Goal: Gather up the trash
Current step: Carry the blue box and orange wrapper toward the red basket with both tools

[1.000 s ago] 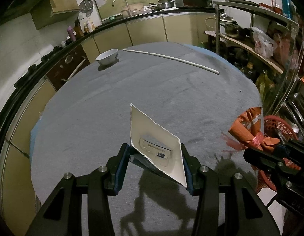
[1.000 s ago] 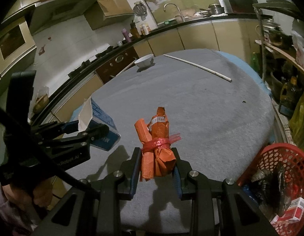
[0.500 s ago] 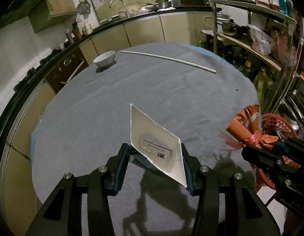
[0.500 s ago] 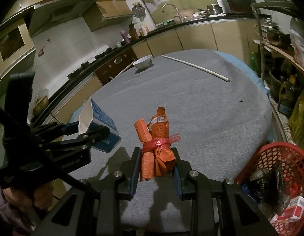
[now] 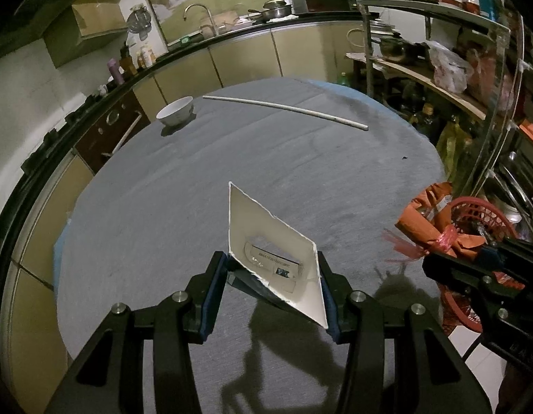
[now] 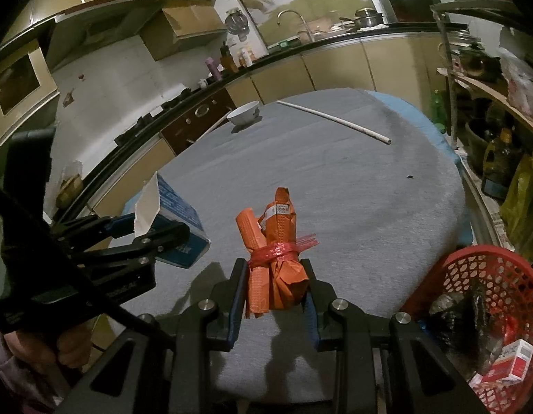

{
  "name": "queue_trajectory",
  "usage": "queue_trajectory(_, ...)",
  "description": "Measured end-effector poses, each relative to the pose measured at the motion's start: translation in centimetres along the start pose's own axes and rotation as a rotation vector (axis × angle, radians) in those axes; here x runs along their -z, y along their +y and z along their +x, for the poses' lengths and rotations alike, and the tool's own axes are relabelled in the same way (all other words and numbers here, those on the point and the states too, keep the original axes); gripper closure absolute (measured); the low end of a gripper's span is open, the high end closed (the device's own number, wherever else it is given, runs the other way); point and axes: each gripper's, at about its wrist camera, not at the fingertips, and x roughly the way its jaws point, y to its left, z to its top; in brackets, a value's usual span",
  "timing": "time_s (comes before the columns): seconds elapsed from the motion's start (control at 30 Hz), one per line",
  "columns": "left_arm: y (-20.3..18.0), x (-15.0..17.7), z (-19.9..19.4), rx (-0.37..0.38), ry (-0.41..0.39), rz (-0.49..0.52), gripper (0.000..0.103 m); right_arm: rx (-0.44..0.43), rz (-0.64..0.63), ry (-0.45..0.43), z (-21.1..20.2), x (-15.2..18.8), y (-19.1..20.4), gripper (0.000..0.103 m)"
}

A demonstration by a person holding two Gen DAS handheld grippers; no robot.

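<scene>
Left wrist view: my left gripper (image 5: 271, 284) clamps a torn carton (image 5: 277, 255), white inside and blue outside, both pads pressed on its sides, above the grey table (image 5: 232, 158). Right wrist view: my right gripper (image 6: 275, 289) is closed on an orange wrapper bundle (image 6: 275, 252) tied with red plastic, held upright over the table's near edge. Right of that bundle, beside the table, a red basket (image 6: 473, 258) holds collected trash. At the table's far side lie a white bowl (image 6: 244, 114) and a white rod (image 6: 332, 120).
</scene>
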Motion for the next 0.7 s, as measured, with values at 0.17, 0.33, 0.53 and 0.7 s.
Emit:
queue_trajectory(0.17, -0.3, -0.2, -0.1, 0.002, -0.002, 0.009, 0.052, 0.007, 0.008, -0.002, -0.2, 0.1, 0.1, 0.072)
queue_trajectory(0.33, -0.6, -0.4, -0.2, 0.006, -0.007, 0.022, 0.052, 0.011, 0.015, -0.006, -0.3, 0.1, 0.3, 0.072)
queue_trajectory(0.53, -0.8, -0.6, -0.2, 0.013, -0.012, 0.030, 0.052, 0.017, 0.027, -0.014, -0.5, 0.2, 0.4, 0.072)
queue_trajectory(0.7, -1.2, -0.7, -0.4, 0.016, -0.014, 0.036, 0.052, 0.023, 0.035, -0.020, -0.7, 0.4, 0.5, 0.072)
